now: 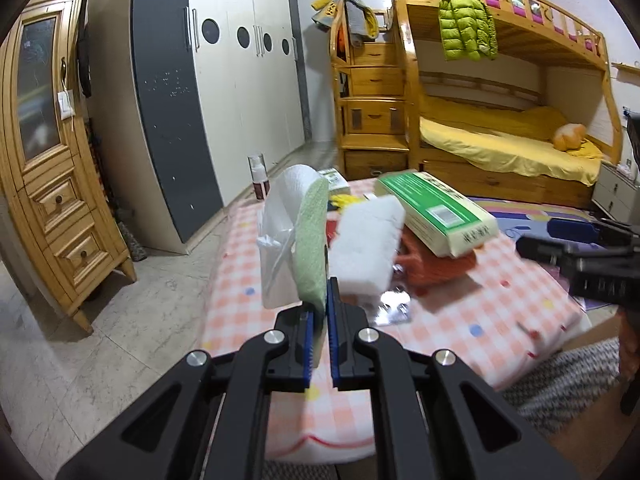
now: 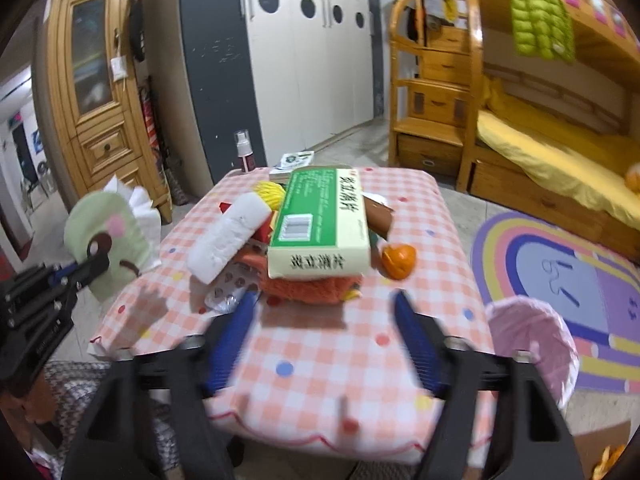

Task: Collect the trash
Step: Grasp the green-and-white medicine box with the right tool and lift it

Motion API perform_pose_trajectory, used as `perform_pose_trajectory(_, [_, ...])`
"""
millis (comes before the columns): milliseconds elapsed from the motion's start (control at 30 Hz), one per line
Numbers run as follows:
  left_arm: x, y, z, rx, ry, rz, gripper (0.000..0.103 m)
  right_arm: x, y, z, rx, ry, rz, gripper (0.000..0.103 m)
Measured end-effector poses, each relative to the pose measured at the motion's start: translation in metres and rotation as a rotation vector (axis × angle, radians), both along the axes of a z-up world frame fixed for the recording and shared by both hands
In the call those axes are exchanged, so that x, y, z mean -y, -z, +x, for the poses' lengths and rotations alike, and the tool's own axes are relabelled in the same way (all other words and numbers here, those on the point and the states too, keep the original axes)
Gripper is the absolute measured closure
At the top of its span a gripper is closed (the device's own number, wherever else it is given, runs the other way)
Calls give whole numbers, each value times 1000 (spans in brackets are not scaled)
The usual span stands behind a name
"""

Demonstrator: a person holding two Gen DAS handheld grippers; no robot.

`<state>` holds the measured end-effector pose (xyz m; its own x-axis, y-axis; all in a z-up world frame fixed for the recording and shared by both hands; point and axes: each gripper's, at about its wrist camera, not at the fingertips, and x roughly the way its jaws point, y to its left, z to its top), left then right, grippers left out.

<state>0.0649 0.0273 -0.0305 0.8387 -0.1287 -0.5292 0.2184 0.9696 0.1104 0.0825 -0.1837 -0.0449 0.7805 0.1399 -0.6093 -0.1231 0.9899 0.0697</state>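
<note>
My left gripper (image 1: 325,312) is shut on a pale green tissue pack (image 1: 314,244) with white tissue (image 1: 294,184) sticking out, held above the table's left edge. It also shows in the right wrist view (image 2: 110,240). My right gripper (image 2: 324,344) is open and empty, low over the near part of the checked tablecloth (image 2: 320,380). In front of it lies a trash pile: a green and cream medicine box (image 2: 320,224), a white foam block (image 2: 228,236), an orange cloth (image 2: 308,286), foil pill blisters (image 2: 228,292) and an orange peel (image 2: 398,260).
A pink-lined bin (image 2: 532,344) stands at the table's right. A spray bottle (image 2: 245,156) stands on the floor behind. A wardrobe (image 1: 224,80), a wooden cabinet (image 1: 48,152) and a bunk bed (image 1: 500,120) ring the room. A colourful rug (image 2: 568,280) lies right.
</note>
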Motion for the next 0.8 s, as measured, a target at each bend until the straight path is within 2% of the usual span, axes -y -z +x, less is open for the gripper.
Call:
perform_pose_trajectory(100, [2,3,18,-3,-15,5,99,-7,2,17,24,-9,-24,13])
perform_pose_trajectory(400, [-4,15,43,-51,-44,-30,99,-23,22,69,-20,-7,-92,12])
perform_pose_trajectory(533, [-9,17,47,-70,-56,-45,99,-21,28,85,-68,22,-91,12])
perform_pose_trajectory(633, [-13,17,49,-74,-66,-53,99,-15,31,93,-114,37,-38,12])
perform_pose_trajectory(667, [-14,17,49,-74,-69,-55,99,-15,31,92,-117,38,-32,15])
perform_pose_trajectory(700, [-15,17,49,-75,-72,-57,99,-16,30,92,-112,37,-41,23])
perform_pose_trajectory(800, [-14,18,50,-79,-81,-66,99,-22,25,86,-76,54,-100,24])
